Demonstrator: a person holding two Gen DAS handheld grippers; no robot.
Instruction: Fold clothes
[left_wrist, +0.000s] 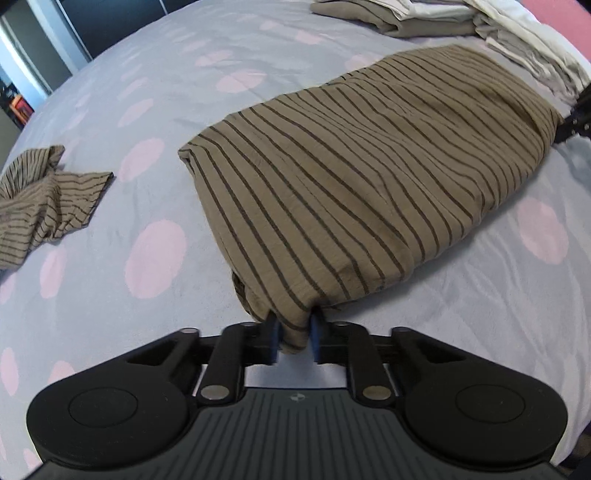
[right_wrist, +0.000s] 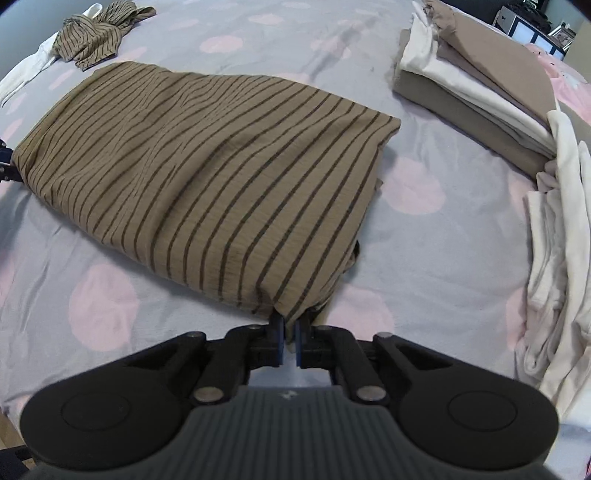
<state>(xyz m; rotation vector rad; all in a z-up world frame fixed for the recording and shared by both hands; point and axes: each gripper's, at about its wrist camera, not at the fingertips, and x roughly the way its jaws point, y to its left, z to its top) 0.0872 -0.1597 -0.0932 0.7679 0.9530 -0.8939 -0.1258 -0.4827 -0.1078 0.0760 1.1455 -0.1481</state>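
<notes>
A brown garment with dark stripes (left_wrist: 351, 177) lies folded flat on the bed. My left gripper (left_wrist: 294, 332) is shut on its near corner, and a fold of the cloth fills the gap between the blue pads. In the right wrist view the same garment (right_wrist: 207, 162) spreads away from my right gripper (right_wrist: 290, 330), which is shut on the other near corner, with the cloth pinched at its tips. Each gripper shows in the other's view at the garment's far side: the right gripper (left_wrist: 576, 116) and the left gripper (right_wrist: 5, 164).
The bed has a lilac cover with pink dots (left_wrist: 155, 254). A crumpled striped piece (left_wrist: 40, 199) lies to the left. A stack of folded tan and white clothes (right_wrist: 476, 99) sits at the right, with loose white cloth (right_wrist: 557, 258) beside it. A white piece (right_wrist: 26, 74) lies far left.
</notes>
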